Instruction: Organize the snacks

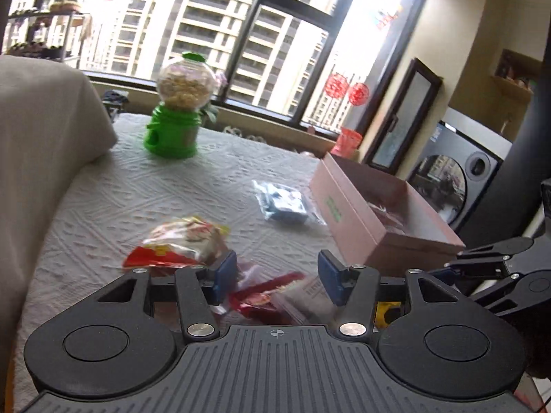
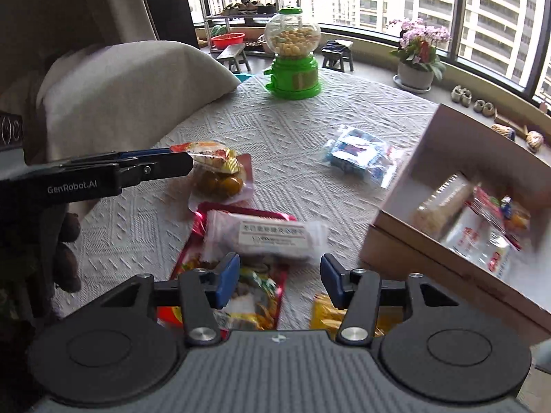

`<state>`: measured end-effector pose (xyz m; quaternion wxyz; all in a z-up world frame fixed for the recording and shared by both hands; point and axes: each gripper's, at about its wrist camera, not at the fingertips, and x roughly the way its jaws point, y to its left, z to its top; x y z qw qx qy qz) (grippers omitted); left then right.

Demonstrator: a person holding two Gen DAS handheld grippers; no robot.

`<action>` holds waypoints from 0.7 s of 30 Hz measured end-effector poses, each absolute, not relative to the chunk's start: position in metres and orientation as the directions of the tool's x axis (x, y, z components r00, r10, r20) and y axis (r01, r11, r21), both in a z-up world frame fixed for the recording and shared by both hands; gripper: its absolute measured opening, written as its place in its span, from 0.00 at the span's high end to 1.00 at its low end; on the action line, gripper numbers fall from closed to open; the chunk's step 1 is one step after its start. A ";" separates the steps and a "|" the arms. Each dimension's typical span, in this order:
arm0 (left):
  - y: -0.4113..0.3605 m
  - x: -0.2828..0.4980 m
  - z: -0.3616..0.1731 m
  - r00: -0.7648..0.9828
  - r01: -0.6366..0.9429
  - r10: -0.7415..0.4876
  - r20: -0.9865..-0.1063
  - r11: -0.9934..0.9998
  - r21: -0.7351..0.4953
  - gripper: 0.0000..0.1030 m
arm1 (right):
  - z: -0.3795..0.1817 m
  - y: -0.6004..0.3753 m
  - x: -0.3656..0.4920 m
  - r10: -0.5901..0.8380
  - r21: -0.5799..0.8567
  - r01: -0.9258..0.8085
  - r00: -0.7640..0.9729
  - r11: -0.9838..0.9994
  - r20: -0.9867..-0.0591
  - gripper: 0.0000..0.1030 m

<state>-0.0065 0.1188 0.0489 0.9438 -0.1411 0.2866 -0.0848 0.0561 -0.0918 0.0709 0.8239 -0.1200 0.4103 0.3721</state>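
Sorting is partly done, judging by the table: the pink box (image 2: 458,186) at the right already holds several wrapped snacks, while others lie loose on the white tablecloth (image 2: 275,130). Both tools have their jaws spread and grip nothing. The left gripper (image 1: 277,277) hovers low over a clear packet with a white label (image 2: 265,235), which lies on top of a red bag (image 2: 237,292); in its own view the blue pads (image 1: 225,275) stand either side of that pile without touching it. The right gripper (image 2: 279,280) hangs above the same pile, with a yellow packet (image 2: 327,313) just beside its right finger. Further out lie a red and yellow packet (image 1: 179,241) resting on a pouch of dark round fruit (image 2: 220,182), and a blue and white packet (image 2: 361,155) near the box wall. A green candy dispenser (image 2: 294,55) stands well apart at the far edge and looks like no part of the sorting. The step in hand appears to be choosing the next loose snack. The next move calls for lowering one pair of jaws around the labelled packet alone, closing on its crimped end so the red bag beneath stays put, then carrying it over the box rim.
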 end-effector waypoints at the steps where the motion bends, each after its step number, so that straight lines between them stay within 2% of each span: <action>1: 0.106 -0.004 0.048 0.807 0.111 -0.250 -0.536 0.954 -0.279 0.44 | 0.069 -0.100 0.053 0.499 0.091 -0.701 0.405 0.708 -0.766 0.49; 4: 0.074 0.007 0.045 0.780 0.194 -0.245 -0.576 0.970 -0.149 0.44 | 0.062 -0.123 0.043 0.470 0.058 -0.674 0.448 0.737 -0.760 0.49; 8: 0.051 0.027 0.035 0.732 0.241 -0.187 -0.655 0.970 -0.008 0.49 | 0.053 -0.144 0.031 0.440 0.018 -0.644 0.500 0.764 -0.746 0.38; 12: 0.057 0.038 0.032 0.689 0.271 -0.236 -0.686 0.961 -0.058 0.58 | 0.041 -0.155 0.027 0.439 0.043 -0.618 0.506 0.785 -0.742 0.38; 13: 0.060 0.038 0.033 0.688 0.269 -0.238 -0.685 0.961 -0.063 0.64 | 0.039 -0.156 0.026 0.442 0.051 -0.614 0.505 0.787 -0.741 0.37; 14: 0.062 0.037 0.035 0.697 0.253 -0.219 -0.683 0.966 -0.052 0.81 | 0.036 -0.158 0.024 0.449 0.064 -0.610 0.504 0.790 -0.738 0.34; 18: 0.079 0.031 0.040 0.709 0.195 -0.182 -0.682 0.979 -0.059 0.83 | 0.026 -0.157 0.021 0.485 0.131 -0.593 0.491 0.795 -0.724 0.32; 21: 0.082 0.024 0.041 0.674 0.241 -0.249 -0.695 0.964 -0.112 0.82 | 0.025 -0.157 0.019 0.528 0.188 -0.593 0.473 0.783 -0.706 0.31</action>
